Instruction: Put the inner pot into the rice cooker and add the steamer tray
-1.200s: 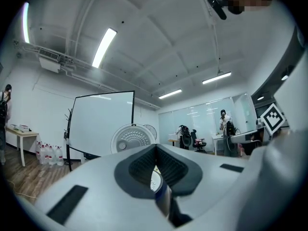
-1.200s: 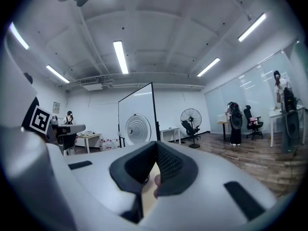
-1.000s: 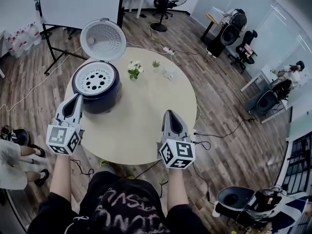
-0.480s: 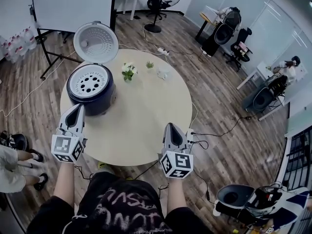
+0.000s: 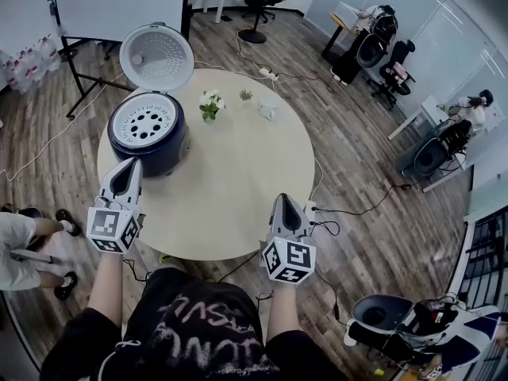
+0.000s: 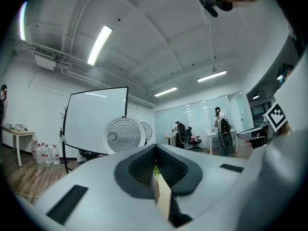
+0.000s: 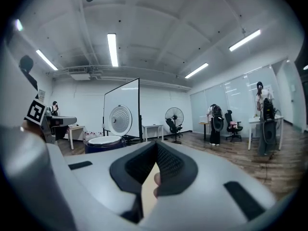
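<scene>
The white perforated steamer tray (image 5: 147, 124) already sits in the dark blue round rice cooker (image 5: 163, 155), so the task seems done; the left hand-held gripper (image 5: 131, 165) and the right hand-held gripper (image 5: 284, 200) are clenched, empty.

Round pale wooden table (image 5: 238, 197), dark blue rice cooker (image 5: 151, 151), lid (image 5: 156, 58) raised, perforated white steamer tray (image 5: 145, 123) inside, my left gripper (image 5: 130, 165) near it, my right gripper (image 5: 284, 200) at the near edge.

Head view looks steeply down; gripper views face level, sharing the rice cooker (image 5: 159, 161).
</scene>
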A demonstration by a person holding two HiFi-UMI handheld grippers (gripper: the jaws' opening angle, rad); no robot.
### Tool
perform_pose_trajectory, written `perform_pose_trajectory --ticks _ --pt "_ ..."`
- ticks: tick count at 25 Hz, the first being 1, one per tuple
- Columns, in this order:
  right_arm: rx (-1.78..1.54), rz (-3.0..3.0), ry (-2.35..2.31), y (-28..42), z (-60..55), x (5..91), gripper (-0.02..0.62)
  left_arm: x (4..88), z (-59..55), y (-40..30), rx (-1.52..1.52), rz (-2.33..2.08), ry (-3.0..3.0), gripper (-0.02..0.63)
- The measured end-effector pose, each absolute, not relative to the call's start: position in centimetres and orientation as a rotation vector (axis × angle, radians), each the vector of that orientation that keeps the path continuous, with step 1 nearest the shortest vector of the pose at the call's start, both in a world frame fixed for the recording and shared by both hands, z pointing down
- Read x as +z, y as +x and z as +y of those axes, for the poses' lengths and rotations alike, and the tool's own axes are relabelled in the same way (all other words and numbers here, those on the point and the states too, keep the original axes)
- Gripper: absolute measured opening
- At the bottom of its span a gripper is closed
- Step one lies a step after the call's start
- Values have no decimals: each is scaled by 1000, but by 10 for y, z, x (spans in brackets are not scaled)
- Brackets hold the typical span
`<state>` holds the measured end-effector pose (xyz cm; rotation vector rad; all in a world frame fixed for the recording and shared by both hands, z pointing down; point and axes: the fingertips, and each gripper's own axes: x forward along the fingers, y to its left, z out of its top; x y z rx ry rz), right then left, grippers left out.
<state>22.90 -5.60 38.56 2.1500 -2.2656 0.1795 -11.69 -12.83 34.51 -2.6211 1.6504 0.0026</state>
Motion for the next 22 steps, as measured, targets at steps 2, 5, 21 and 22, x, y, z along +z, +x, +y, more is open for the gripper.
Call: perform_pose_trajectory --ticks 2,5,21,22 --pt "164 -2262 2158 231 -55 384 3 346 -128 -114 -4 1637 -2621 11" --pt "174 -2255 2169 236 -57 386 3 347 -128 -111 -11 1627 -2623 11" --pt "189 -2188 2210 256 -52 393 3 356 -134 -114 -7 1654 -2632 11" --pt "191 -2186 2214 256 -52 393 3 357 -135 -113 -8 1653 -2634 11"
